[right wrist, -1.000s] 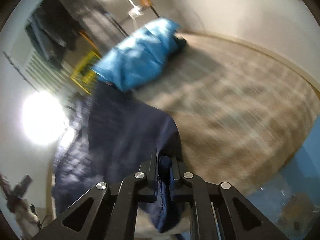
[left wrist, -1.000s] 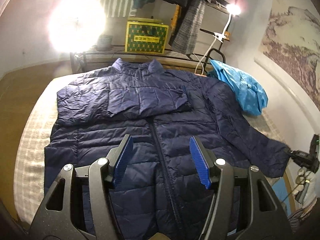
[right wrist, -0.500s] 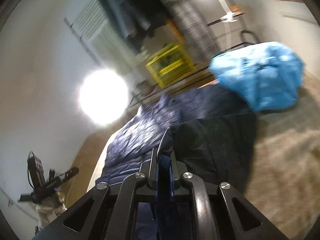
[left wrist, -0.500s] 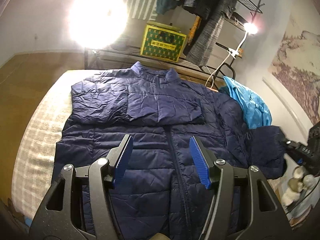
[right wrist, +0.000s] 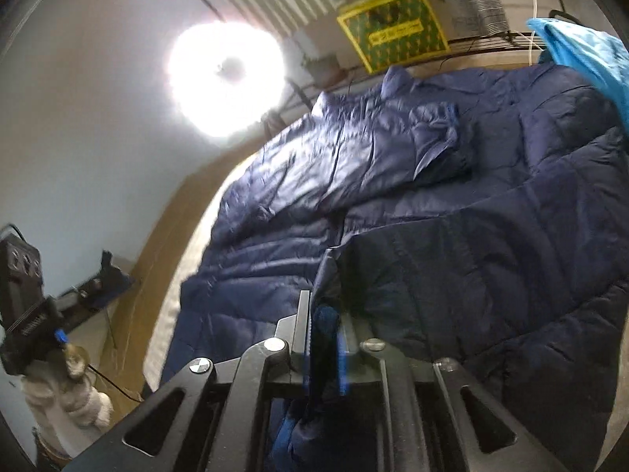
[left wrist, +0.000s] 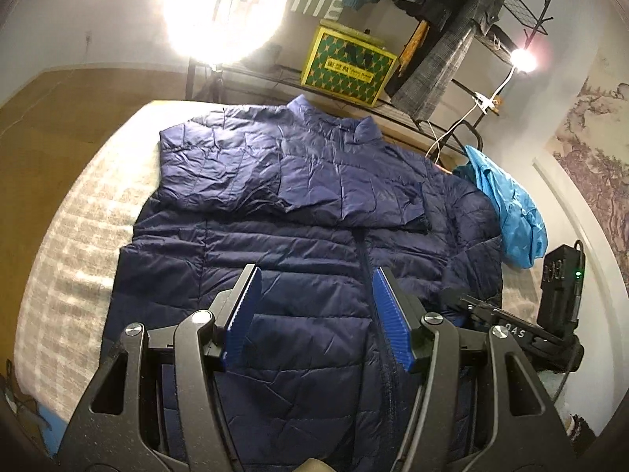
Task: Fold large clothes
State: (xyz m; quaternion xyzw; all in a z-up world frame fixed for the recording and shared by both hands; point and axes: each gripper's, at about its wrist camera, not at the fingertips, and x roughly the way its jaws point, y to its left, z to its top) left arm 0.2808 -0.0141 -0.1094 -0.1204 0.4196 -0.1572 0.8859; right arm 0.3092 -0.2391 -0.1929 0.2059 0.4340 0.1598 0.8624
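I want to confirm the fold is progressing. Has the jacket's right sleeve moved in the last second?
Yes. The right gripper, shut on the sleeve, has carried it off the bed's edge and inward over the jacket body, away from the light blue garment.

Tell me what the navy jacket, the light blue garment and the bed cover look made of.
Navy jacket: quilted puffer, likely nylon or polyester shell; stitched channels, slight sheen, fine crinkles.
Light blue garment: thin, smooth synthetic, maybe a windbreaker; crisp folds, slight shine.
Bed cover: matte woven fabric, beige-and-white check; fibre unclear.

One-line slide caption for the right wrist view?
Right claw shut on navy puffer jacket sleeve, carrying it across the body.
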